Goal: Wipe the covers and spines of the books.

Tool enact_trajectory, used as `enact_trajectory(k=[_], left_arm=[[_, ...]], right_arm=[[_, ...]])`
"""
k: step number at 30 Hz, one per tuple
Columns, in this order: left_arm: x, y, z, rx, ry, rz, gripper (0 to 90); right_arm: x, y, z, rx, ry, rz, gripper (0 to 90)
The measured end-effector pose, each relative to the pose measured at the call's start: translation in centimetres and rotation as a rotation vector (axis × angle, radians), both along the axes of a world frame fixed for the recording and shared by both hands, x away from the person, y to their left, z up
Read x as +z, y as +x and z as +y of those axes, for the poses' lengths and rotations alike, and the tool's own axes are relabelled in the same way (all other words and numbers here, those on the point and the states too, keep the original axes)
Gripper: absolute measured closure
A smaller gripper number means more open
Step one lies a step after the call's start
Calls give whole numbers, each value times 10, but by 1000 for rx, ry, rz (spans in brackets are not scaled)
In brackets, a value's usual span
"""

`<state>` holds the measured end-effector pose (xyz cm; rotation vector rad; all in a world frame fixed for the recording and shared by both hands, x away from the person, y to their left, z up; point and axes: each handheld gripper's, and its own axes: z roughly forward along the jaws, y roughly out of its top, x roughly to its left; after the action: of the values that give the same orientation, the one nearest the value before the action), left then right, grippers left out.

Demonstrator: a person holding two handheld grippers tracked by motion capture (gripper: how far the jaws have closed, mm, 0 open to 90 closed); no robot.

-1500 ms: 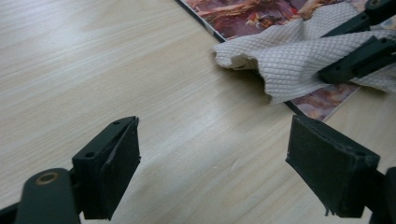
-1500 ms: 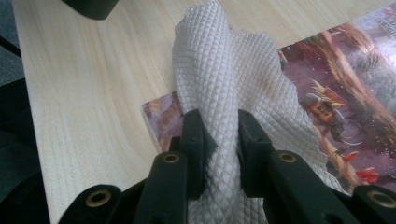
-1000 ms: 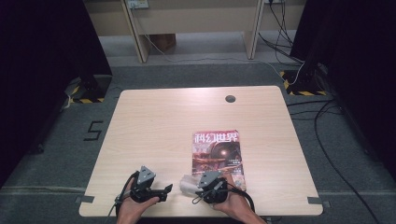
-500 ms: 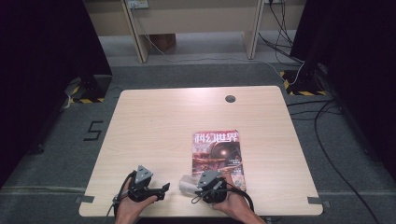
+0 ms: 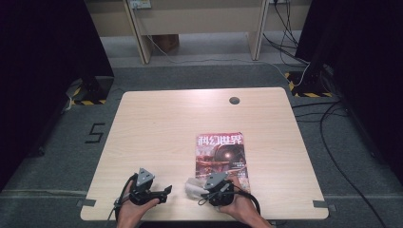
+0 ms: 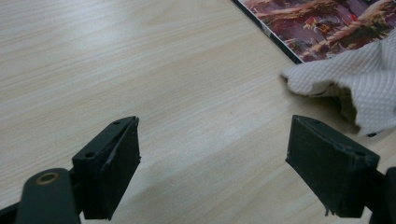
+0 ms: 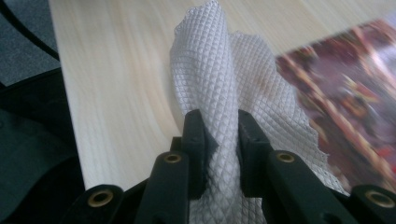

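My left hand (image 5: 135, 209) rests at the near edge of the pale wood-grain bench (image 5: 166, 123), left of centre, holding my left tongs (image 5: 164, 191) low and level, pointing right toward my other hand. Their two black jaws stand wide apart with nothing between them, just bare wood showing in the gap in the left gripper view.

My right hand (image 5: 237, 205) sits at the near edge too, just right of the first, with my right tongs (image 5: 196, 190) aimed left. These are clenched on the one white, diamond-embossed paper towel (image 7: 219, 88), which bunches up between the pads in the right gripper view and fans out beyond them. The towel hangs just above the bench at the near left corner of the one glossy magazine with a dark red illustrated cover (image 5: 221, 154), which lies flat on the right half of the bench.

So: two tongs, one towel, one magazine. One small dark round hole (image 5: 234, 100) sits near the far edge.
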<state>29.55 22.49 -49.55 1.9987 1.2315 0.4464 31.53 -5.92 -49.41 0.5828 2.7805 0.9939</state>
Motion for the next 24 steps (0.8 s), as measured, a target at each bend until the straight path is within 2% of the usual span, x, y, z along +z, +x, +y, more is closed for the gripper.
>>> enact_trajectory(k=[8, 13, 17, 22, 24], left_arm=[[-1, -1, -6, -25, -2, 2, 164], [-2, -2, -17, -52, -7, 2, 164], [-4, 0, -34, -76, -14, -6, 164], [-6, 2, -64, -137, 1, -16, 162], [-7, 3, -73, -147, 3, -13, 163]], right_arm=[[1, 4, -35, -91, -11, -18, 772], [1, 8, -60, -163, -21, -29, 772], [1, 9, -70, -193, -15, -35, 772], [1, 9, -71, -194, -16, -33, 772], [1, 9, -72, -196, -15, -33, 772]])
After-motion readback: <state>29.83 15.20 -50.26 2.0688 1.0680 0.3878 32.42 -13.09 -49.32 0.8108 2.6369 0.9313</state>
